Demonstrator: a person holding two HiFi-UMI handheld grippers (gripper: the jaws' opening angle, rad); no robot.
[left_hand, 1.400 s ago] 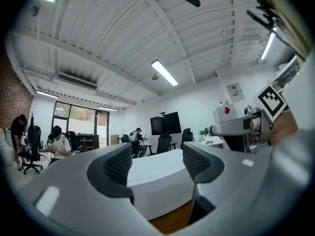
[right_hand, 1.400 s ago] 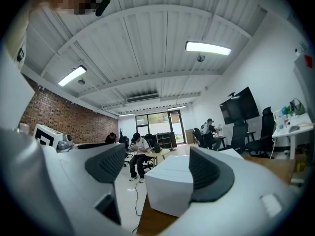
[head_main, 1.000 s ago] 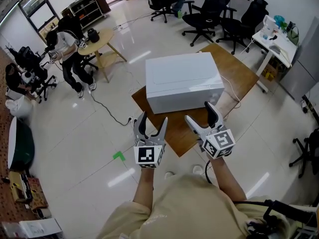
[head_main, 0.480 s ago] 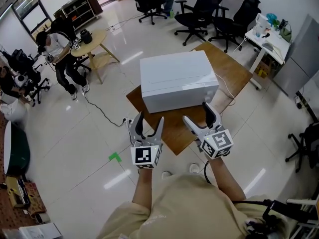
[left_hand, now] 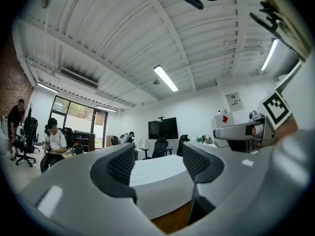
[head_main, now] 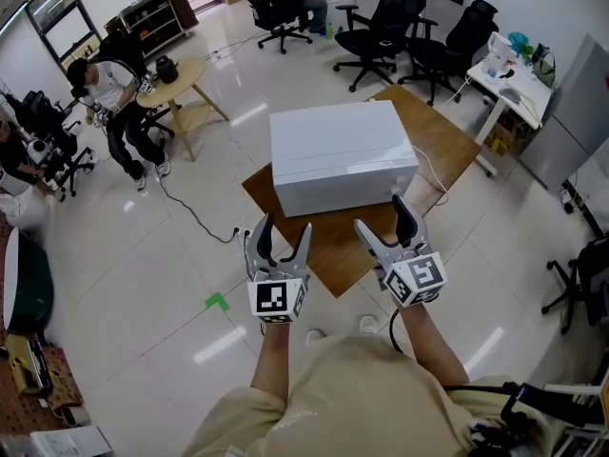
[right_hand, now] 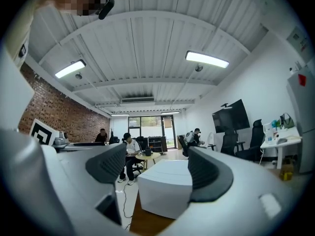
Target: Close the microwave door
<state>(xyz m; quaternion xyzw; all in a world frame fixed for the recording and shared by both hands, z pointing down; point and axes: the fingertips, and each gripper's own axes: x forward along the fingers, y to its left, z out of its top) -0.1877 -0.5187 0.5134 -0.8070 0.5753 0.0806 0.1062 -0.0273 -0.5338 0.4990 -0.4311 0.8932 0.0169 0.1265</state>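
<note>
The microwave (head_main: 343, 155) sits just beyond the left claw (head_main: 283, 229) and right claw (head_main: 381, 214), both parted and empty.

An office: black rolling chairs (head_main: 392, 27) at 12 o'clock, a person (head_main: 109, 89) sitting at 10 o'clock, a big screen (left_hand: 163, 128) on the wall.

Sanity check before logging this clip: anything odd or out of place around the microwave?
The microwave sits skewed to the edges of the wooden table, and no door shows swung open: its front looks flush. The left gripper and right gripper are open, clear of it. Nothing spilled or damaged.
</note>
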